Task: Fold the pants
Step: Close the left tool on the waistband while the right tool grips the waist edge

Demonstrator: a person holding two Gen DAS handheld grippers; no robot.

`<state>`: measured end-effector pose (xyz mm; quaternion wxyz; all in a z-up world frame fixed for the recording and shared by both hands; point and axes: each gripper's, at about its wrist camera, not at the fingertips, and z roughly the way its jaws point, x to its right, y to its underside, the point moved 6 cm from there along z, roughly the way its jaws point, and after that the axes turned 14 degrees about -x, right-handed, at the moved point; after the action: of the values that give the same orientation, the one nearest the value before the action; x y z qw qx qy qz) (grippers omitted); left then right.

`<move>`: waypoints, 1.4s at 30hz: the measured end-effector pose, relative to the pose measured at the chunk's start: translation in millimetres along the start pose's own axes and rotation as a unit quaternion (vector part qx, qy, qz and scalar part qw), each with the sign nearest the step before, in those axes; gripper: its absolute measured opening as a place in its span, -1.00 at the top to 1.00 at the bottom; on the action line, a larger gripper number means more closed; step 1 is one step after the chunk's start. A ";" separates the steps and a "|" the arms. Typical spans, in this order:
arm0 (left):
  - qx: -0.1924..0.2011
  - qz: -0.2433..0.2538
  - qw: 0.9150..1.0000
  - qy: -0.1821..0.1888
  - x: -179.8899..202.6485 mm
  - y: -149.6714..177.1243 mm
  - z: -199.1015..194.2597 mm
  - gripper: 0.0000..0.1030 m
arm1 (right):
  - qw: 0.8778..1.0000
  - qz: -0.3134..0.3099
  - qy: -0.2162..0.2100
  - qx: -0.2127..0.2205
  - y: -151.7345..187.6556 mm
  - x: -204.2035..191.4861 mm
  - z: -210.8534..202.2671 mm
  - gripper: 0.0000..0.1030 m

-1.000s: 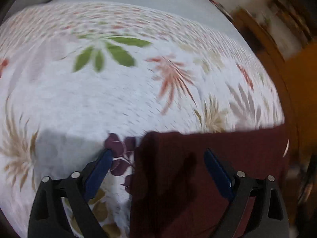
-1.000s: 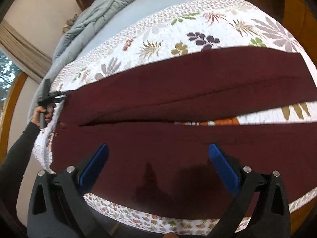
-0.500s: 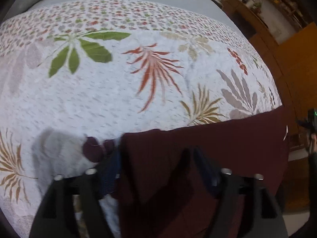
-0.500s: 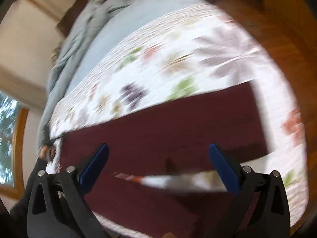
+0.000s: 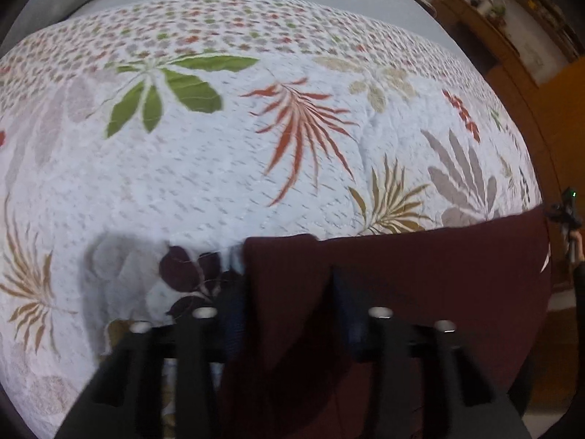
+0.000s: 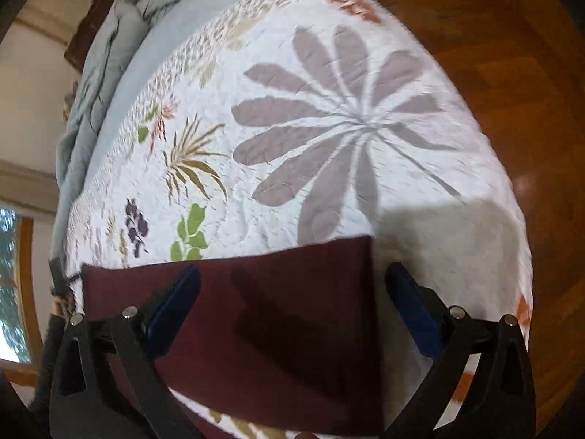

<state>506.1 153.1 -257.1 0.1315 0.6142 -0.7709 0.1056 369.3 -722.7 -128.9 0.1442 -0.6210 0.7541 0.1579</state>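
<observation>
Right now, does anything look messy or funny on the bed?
Nothing much stands out. The maroon pants lie flat on the leafy quilt. The only rumpled thing is the grey blanket bunched along the far edge of the bed.

Both tools share one build: the right gripper [image 6: 292,307] has matte black angular arms with triangular cut-outs, silver round screw heads, and blue pads [image 6: 172,307]. The left gripper [image 5: 289,314] looks alike but blurred, pads dark blue.
</observation>
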 end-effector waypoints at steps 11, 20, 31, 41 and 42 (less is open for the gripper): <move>0.032 -0.011 0.999 0.016 -1.0 11.9 -16.0 0.53 | 0.999 -0.017 0.029 0.007 -0.1 -6.1 -14.1 -0.75; 0.023 -0.028 0.999 0.024 -5.8 5.5 -2.4 0.44 | 1.000 -0.014 0.013 -0.025 4.2 13.9 -3.4 -0.88; 0.042 -0.052 0.997 0.027 -6.6 9.2 -2.8 0.46 | 0.998 -0.054 -0.013 -0.039 3.7 5.4 2.3 0.08; 0.079 -0.056 0.995 0.005 6.2 16.4 -35.4 0.60 | 0.998 -0.063 -0.016 -0.011 5.1 -1.6 -9.1 0.59; 0.086 -0.054 0.995 0.001 8.4 18.6 -40.8 0.61 | 0.998 -0.064 -0.013 -0.002 6.8 -2.9 -14.5 0.59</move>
<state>489.2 162.8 -215.8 0.0842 0.6636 -0.7249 0.1647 362.9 -725.0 -114.2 0.1628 -0.6661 0.7105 0.1580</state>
